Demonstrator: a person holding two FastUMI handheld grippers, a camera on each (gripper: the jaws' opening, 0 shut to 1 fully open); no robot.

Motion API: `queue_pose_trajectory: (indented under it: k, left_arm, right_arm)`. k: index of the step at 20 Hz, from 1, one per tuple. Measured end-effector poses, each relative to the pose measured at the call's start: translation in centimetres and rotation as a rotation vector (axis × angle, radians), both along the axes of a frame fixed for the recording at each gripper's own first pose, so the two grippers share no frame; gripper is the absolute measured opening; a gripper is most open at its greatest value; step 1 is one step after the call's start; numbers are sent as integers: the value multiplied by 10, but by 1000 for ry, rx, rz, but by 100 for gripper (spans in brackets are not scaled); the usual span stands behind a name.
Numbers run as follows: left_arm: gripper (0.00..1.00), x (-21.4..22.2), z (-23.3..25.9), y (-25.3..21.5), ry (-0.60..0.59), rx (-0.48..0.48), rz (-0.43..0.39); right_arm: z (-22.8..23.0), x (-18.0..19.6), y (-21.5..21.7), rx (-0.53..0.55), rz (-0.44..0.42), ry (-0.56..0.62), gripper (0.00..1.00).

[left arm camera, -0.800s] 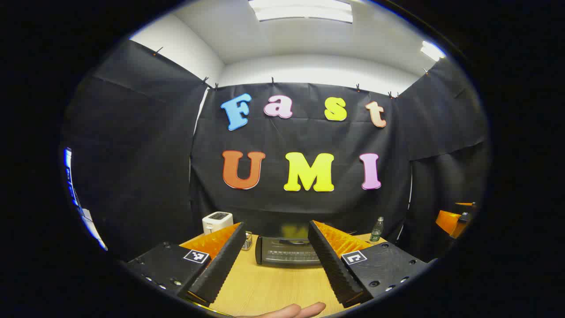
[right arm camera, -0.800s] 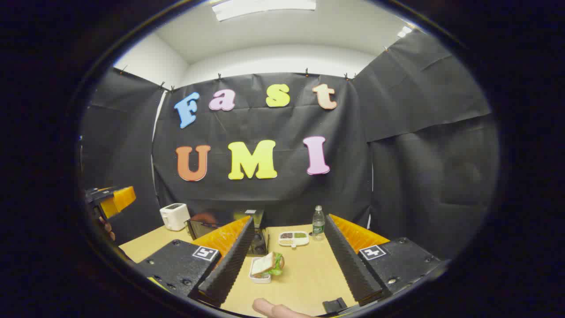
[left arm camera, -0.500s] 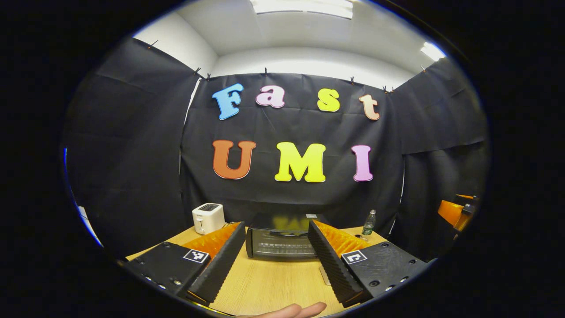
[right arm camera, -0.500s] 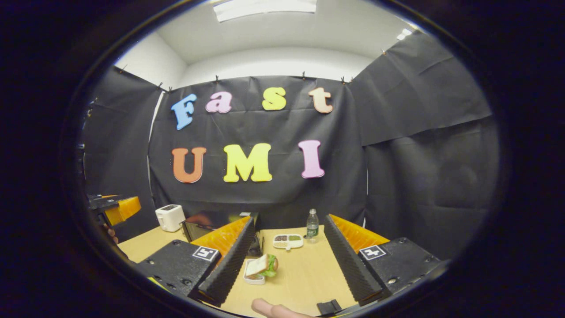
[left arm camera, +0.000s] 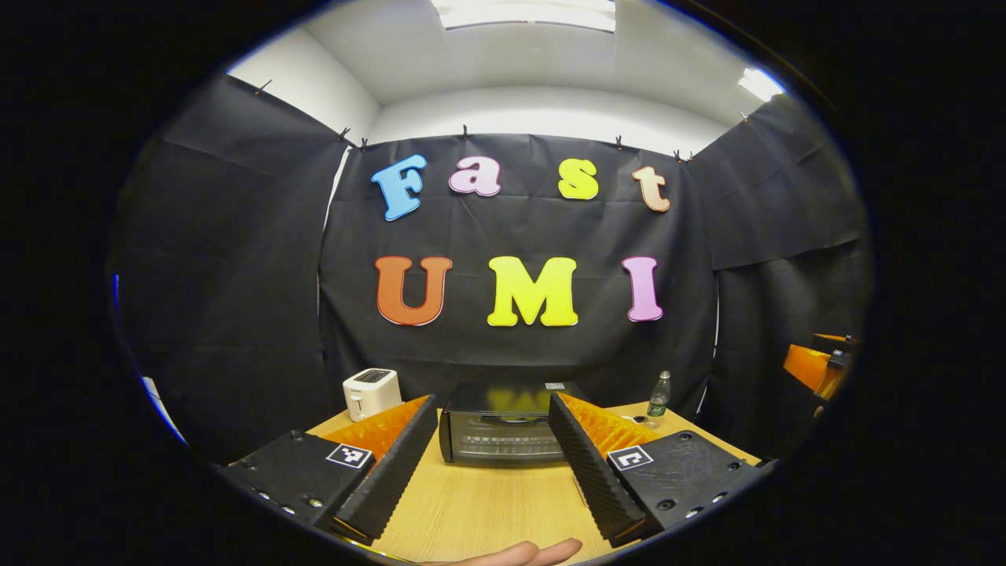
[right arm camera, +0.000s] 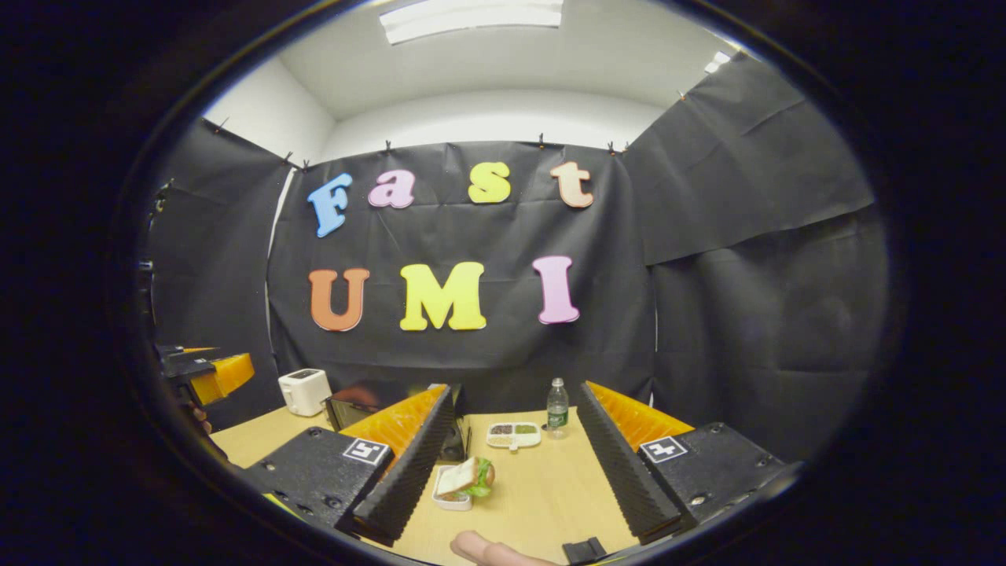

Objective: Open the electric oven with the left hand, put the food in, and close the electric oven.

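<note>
The black electric oven (left arm camera: 500,422) stands at the back of the wooden table (left arm camera: 487,503) with its door closed, straight ahead of my left gripper (left arm camera: 491,460), which is open and well short of it. In the right gripper view the oven (right arm camera: 354,409) sits at the left, partly hidden behind one finger. The food, a sandwich with lettuce in a small white tray (right arm camera: 464,479), lies on the table just ahead of my open right gripper (right arm camera: 511,472). Neither gripper holds anything.
A white toaster (left arm camera: 371,392) stands left of the oven. A plastic bottle (right arm camera: 556,407) and a white divided dish (right arm camera: 512,432) sit at the back. A fingertip (left arm camera: 511,554) shows at the bottom edge. The other gripper (right arm camera: 208,373) hovers at the far left.
The left gripper view has tipped down and swung a little, so the oven and toaster show in full now. The right gripper view shifted only slightly. Both grippers stay open.
</note>
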State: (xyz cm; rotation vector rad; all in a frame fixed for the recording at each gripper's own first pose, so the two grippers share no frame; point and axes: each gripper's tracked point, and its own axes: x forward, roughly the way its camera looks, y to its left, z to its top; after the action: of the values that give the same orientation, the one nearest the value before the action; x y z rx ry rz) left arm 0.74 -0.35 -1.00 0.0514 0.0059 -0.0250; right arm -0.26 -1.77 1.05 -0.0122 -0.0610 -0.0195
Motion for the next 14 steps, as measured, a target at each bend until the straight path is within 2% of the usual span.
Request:
queue_pose_trajectory:
  k: [6, 14]
  left_arm:
    - [93, 42, -27, 2, 40, 48, -16]
    - [94, 149, -76, -11, 130, 37, -28]
  right_arm:
    - [-9, 16, -7, 13, 19, -8, 100]
    - [-28, 51, -35, 9, -9, 15, 100]
